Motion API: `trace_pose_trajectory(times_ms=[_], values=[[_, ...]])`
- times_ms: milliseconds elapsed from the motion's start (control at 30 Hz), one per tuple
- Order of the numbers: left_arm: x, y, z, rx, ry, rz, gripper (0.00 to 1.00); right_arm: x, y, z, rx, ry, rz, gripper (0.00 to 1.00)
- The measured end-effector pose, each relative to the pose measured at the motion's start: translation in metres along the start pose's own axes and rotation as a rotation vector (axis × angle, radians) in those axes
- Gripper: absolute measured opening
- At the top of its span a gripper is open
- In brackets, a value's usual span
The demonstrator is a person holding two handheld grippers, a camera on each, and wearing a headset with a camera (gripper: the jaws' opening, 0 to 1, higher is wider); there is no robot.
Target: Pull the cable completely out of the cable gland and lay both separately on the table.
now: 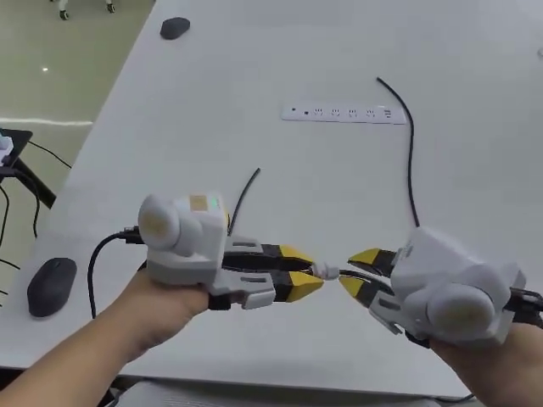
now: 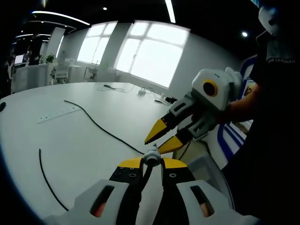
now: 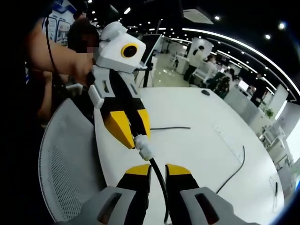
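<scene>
A small white cable gland (image 1: 326, 272) hangs above the table's near edge, and my left gripper (image 1: 316, 273) is shut on it from the left. In the left gripper view the gland (image 2: 151, 156) sits pinched between the yellow tips of the left gripper (image 2: 157, 163). A thin black cable (image 3: 159, 183) leaves the gland (image 3: 143, 145) and runs back between the jaws of my right gripper (image 3: 158, 168). Those jaws stand a little wider than the cable, so this gripper is open. The right gripper (image 1: 346, 270) faces the left one tip to tip.
A white power strip (image 1: 344, 113) lies at the back with a long black cable (image 1: 411, 153) curving toward me. A short black cable (image 1: 244, 197) lies mid-table. Two dark mice (image 1: 51, 284) (image 1: 174, 27) sit along the left edge. A mesh chair (image 3: 65, 159) stands below the table edge.
</scene>
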State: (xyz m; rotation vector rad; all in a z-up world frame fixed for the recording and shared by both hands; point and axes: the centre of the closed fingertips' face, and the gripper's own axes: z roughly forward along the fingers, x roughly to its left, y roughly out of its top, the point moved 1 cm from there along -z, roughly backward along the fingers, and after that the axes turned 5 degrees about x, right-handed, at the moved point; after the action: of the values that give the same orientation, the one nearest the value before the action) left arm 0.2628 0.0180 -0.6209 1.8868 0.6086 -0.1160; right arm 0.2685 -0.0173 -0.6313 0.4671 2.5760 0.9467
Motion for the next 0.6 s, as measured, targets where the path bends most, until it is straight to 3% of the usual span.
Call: trace_pose_trajectory(times_ms=[267,600], values=[[0.0006,-0.0015,0.0001,0.010,0.006,-0.004,0.15,0.0042,0.0002,0.0032,0.006,0.015,-0.006,0.02],[-0.0012,-0.0027,0.0015,0.006,0.010,-0.002,0.15,0.0042,-0.0040,0.0034,0.004,0.025,0.060,0.01]])
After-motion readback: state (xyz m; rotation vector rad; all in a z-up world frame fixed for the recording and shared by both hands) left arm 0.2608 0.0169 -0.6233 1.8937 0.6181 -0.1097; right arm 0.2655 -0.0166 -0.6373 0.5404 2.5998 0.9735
